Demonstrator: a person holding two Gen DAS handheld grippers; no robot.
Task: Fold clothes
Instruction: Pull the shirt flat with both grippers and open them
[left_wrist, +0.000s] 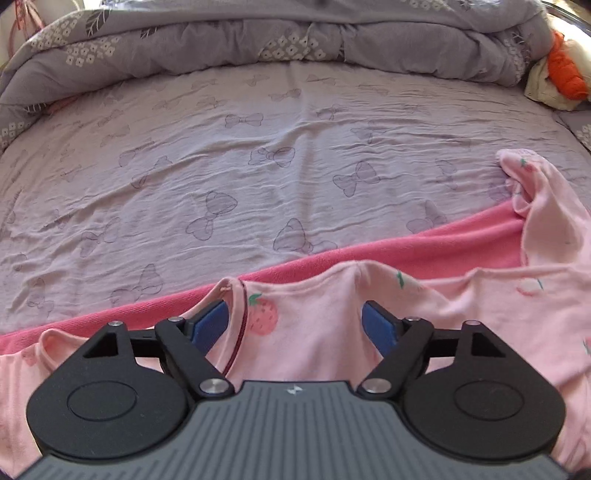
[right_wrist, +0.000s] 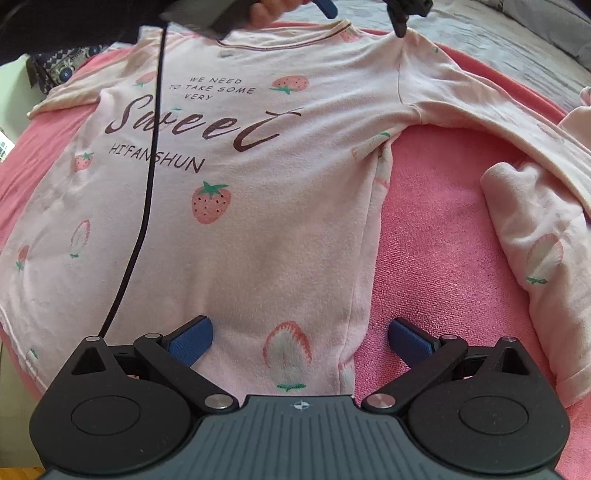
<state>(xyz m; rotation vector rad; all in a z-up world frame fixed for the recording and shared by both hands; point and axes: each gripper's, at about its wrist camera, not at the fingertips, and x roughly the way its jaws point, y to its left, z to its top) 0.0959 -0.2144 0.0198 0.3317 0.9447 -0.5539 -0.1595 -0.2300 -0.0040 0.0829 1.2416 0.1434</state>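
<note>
A pale pink long-sleeved shirt (right_wrist: 229, 206) with strawberry prints and the word "Sweet" lies flat, front up, on a bright pink towel (right_wrist: 436, 236). Its right sleeve (right_wrist: 532, 229) is bent back on itself. My left gripper (left_wrist: 295, 326) stands open over the neckline and shoulder (left_wrist: 325, 295), with fabric between the blue pads (left_wrist: 208, 326) but not pinched. In the right wrist view the left gripper (right_wrist: 364, 14) shows at the collar, held by a hand (right_wrist: 266, 14). My right gripper (right_wrist: 301, 341) is open above the hem, straddling the shirt's right side seam.
The towel (left_wrist: 406, 243) lies on a lilac bed sheet (left_wrist: 221, 177) printed with bows. A bunched grey quilt (left_wrist: 258, 40) runs along the far side. Orange and cream cloth (left_wrist: 561, 74) sits at the far right. A black cable (right_wrist: 147, 184) hangs across the shirt.
</note>
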